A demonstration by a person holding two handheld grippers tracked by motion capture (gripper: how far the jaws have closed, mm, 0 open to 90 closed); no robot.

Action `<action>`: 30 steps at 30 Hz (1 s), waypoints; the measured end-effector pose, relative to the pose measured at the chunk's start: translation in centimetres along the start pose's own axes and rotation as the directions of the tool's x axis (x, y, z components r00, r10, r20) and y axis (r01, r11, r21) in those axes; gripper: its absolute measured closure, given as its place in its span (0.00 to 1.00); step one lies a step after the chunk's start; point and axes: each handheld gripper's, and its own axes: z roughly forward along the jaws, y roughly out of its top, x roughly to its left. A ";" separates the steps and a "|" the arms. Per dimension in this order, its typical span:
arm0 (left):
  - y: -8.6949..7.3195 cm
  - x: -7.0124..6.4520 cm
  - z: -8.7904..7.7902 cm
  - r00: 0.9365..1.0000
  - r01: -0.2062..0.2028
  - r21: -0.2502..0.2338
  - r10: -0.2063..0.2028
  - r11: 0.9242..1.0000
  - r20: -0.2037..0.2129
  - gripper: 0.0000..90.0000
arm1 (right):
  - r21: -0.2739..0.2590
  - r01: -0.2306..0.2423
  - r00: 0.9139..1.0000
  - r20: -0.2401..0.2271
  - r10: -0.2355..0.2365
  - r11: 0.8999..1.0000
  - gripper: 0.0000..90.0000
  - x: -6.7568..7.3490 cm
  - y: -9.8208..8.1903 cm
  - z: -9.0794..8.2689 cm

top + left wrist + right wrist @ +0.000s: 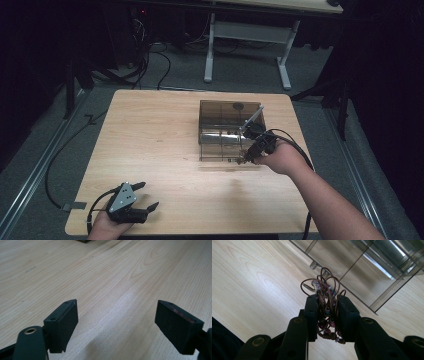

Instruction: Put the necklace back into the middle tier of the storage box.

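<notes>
High view: the right gripper [248, 156] sits at the near right corner of a smoked acrylic organiser box [227, 131] on the wooden table [150, 140]. The left gripper [142, 196] rests well apart at the table's near left edge, jaws spread.

Left gripper view: released, bare tabletop between the jaws.

Right gripper view: jaws clenched on a tangle of brown beaded cord bracelets [325, 297]; loops project beyond the pads, the box just ahead.
</notes>
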 end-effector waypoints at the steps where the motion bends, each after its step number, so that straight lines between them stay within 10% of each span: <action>1: 0.0 0.0 0.0 1.000 0.000 0.000 0.000 1.000 0.000 0.21 | -0.003 0.009 1.000 -0.001 -0.009 1.000 0.80 -0.1 0.2 0.0; 30: 0.0 0.0 0.0 1.000 -0.007 0.001 0.007 1.000 0.004 0.21 | 0.037 -0.011 1.000 0.025 0.010 0.999 0.80 -1.3 5.7 4.9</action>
